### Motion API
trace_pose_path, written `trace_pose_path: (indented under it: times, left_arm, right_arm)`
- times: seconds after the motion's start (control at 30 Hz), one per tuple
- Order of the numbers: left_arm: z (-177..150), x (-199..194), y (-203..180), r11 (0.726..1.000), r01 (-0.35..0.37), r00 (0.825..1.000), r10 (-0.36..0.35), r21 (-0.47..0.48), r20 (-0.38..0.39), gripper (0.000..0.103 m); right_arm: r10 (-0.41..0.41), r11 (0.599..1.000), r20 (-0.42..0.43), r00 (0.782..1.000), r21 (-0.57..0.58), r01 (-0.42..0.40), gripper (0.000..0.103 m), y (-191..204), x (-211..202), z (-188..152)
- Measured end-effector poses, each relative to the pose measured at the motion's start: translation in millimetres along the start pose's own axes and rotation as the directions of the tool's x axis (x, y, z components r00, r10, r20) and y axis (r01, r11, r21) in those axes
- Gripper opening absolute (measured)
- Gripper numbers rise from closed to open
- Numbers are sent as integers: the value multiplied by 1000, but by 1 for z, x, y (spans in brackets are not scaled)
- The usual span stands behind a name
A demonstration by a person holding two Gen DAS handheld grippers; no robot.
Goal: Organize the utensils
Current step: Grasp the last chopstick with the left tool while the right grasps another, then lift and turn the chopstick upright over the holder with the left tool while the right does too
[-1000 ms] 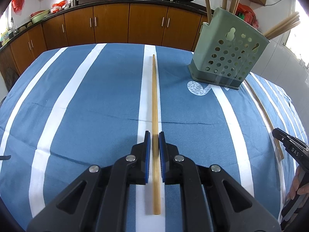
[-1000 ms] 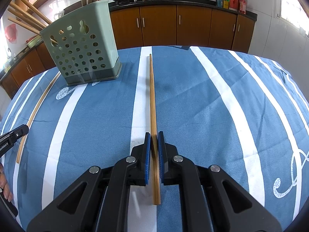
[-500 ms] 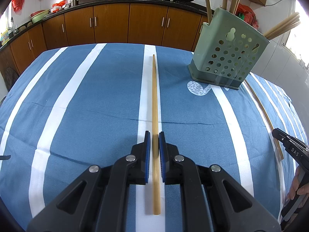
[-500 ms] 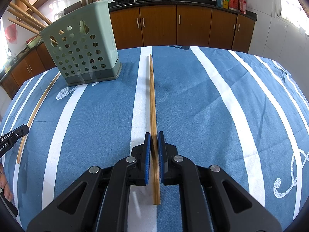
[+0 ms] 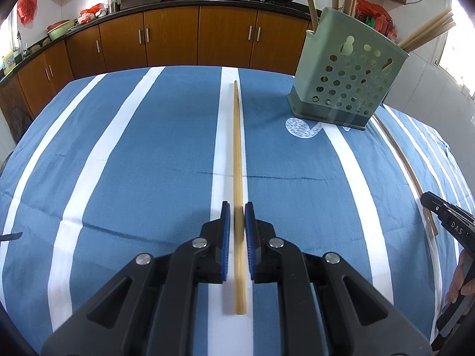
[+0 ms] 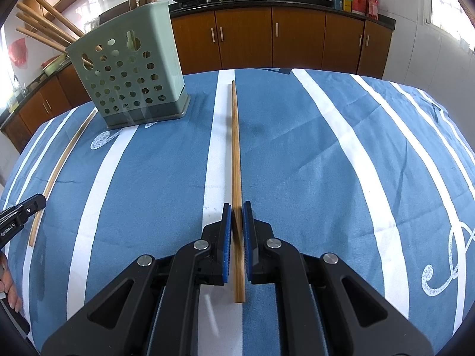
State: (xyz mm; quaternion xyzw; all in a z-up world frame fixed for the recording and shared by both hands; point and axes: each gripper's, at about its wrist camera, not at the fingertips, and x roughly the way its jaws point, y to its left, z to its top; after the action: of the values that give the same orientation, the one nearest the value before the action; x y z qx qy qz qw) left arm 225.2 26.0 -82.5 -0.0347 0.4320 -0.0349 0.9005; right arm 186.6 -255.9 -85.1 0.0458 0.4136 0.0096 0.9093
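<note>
My left gripper [image 5: 236,231] pinches a long pale wooden chopstick [image 5: 237,160] near its butt end, the stick running out over the blue tablecloth with white stripes [image 5: 142,154]. My right gripper [image 6: 236,231] clamps a darker brown wooden chopstick [image 6: 235,154] the same way. Between the two, the perforated sage-green plastic utensil holder [image 5: 350,77] stands upright on the cloth with more chopsticks leaning in it. Brown kitchen cabinets [image 5: 225,35] line the wall behind.
</note>
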Motion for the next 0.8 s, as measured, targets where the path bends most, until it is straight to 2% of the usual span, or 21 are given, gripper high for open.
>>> trace_pose_path:
  times: [0.53,0.8]
  left_arm:
    - [-2,-1,1,1000,8,1000,-8,-8,0,12]
    - [-2,-2,3,999,19,1000,-18,-27,3,8]
  right_arm:
    - [10,1000,0,1000,10,-10,9,-1,-1,-1]
    - [21,1000,2,1000,21,-21,8,-3,-1,-2]
